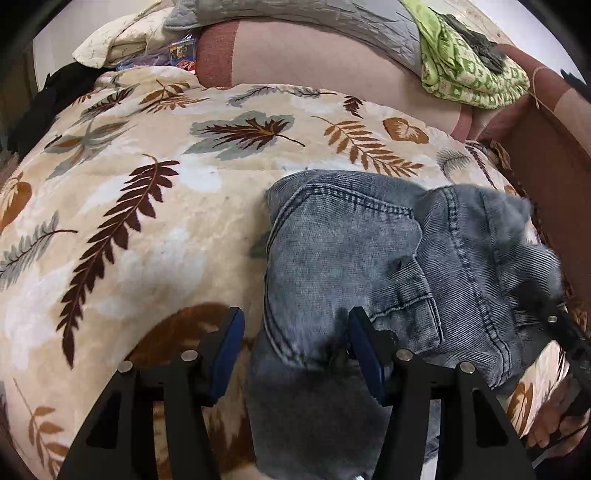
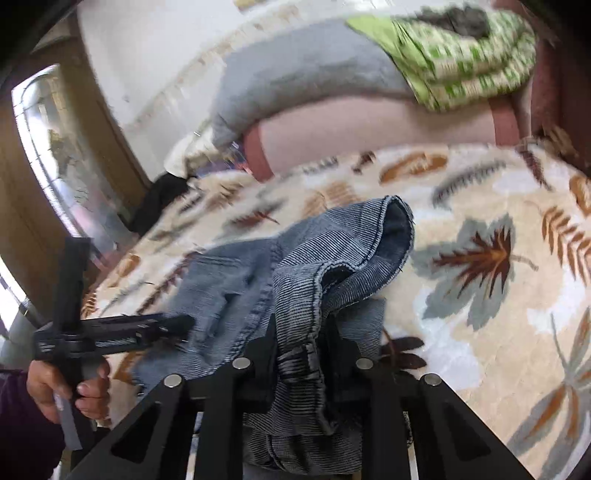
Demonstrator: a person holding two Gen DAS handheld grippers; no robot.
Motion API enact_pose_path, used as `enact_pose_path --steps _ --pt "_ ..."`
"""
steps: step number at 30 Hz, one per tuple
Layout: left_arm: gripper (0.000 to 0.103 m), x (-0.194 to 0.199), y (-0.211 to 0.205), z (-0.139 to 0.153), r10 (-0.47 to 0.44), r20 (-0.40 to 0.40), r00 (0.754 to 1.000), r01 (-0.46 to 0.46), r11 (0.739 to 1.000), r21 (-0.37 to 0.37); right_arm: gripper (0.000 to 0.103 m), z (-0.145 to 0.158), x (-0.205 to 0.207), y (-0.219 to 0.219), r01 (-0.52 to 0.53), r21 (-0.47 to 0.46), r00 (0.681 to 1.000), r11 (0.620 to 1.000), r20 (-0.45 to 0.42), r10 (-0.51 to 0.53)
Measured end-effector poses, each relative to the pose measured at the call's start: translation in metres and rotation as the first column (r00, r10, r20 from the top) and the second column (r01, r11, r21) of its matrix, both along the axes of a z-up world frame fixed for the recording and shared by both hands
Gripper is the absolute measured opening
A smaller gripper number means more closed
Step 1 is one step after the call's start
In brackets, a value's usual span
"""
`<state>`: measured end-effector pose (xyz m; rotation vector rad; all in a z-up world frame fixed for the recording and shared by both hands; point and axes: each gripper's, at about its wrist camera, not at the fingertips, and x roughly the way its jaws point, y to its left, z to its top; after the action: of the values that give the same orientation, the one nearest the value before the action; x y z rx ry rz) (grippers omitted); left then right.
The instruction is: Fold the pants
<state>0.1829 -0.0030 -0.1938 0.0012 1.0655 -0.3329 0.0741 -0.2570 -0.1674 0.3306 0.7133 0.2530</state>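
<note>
The grey-blue denim pants (image 1: 369,266) lie bunched on a leaf-patterned blanket (image 1: 147,206). My left gripper (image 1: 295,332) is open, its blue-padded fingers (image 1: 229,343) straddling the near edge of the pants, not pinching them. In the right wrist view my right gripper (image 2: 301,332) is shut on a fold of the pants (image 2: 332,266), lifting the hem end above the blanket (image 2: 480,295). The left gripper (image 2: 173,325) shows there at the left, held by a hand, over the other part of the pants. The right gripper shows at the right edge of the left wrist view (image 1: 554,317).
A grey quilt (image 1: 332,22) and a green patterned cloth (image 1: 469,70) lie on the pink bedding (image 1: 314,59) at the back. Dark clothes (image 1: 48,96) sit at the far left. A brown bed edge (image 1: 546,162) runs along the right. A wooden door (image 2: 55,155) stands left.
</note>
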Motion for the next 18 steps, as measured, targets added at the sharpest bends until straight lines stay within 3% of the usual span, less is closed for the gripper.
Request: enact_pose_path --steps 2,4,6,7,9,10,13,15,17,18 --pt "0.059 -0.007 0.001 0.005 -0.004 0.015 1.0 0.004 1.0 0.005 0.022 0.003 -0.017 0.0 0.022 0.026 1.0 0.999 -0.004 -0.022" --pt "0.06 -0.013 0.0 0.007 -0.006 0.026 1.0 0.005 1.0 0.021 0.023 -0.014 -0.017 -0.002 0.059 0.015 0.993 0.998 -0.105 -0.057" --pt "0.06 -0.015 -0.003 -0.001 -0.01 0.003 1.0 0.009 0.998 0.063 0.031 -0.05 -0.009 -0.01 0.076 0.011 0.953 0.997 -0.293 -0.07" --pt "0.06 -0.016 -0.004 -0.004 -0.011 -0.011 1.0 0.011 0.997 0.072 0.042 -0.054 -0.011 -0.018 0.111 0.05 0.947 0.993 -0.307 -0.09" --pt "0.06 -0.02 -0.002 -0.006 0.0 -0.021 1.0 0.001 0.997 0.077 0.052 -0.047 -0.016 -0.031 0.144 0.117 0.946 0.983 -0.308 -0.102" --pt "0.06 -0.022 0.0 -0.005 0.003 -0.021 1.0 -0.002 0.997 0.074 0.057 -0.042 -0.02 -0.035 0.147 0.105 0.95 0.983 -0.293 -0.111" --pt "0.06 -0.029 0.003 0.005 0.021 0.008 1.0 -0.022 0.995 0.1 0.058 -0.024 -0.038 -0.045 0.224 0.064 0.959 0.973 -0.191 -0.208" --pt "0.06 -0.033 0.001 0.017 0.009 0.053 0.999 -0.015 0.994 0.108 0.058 -0.007 -0.048 -0.041 0.238 0.044 0.969 0.97 -0.073 -0.235" --pt "0.061 -0.036 -0.006 0.03 -0.002 0.108 0.994 -0.011 0.992 0.122 0.056 0.013 -0.049 -0.027 0.208 0.008 0.977 0.978 0.035 -0.208" --pt "0.066 -0.037 -0.009 0.036 -0.008 0.131 0.991 -0.009 0.992 0.126 0.048 0.018 -0.047 -0.019 0.197 -0.017 0.979 0.98 0.064 -0.195"
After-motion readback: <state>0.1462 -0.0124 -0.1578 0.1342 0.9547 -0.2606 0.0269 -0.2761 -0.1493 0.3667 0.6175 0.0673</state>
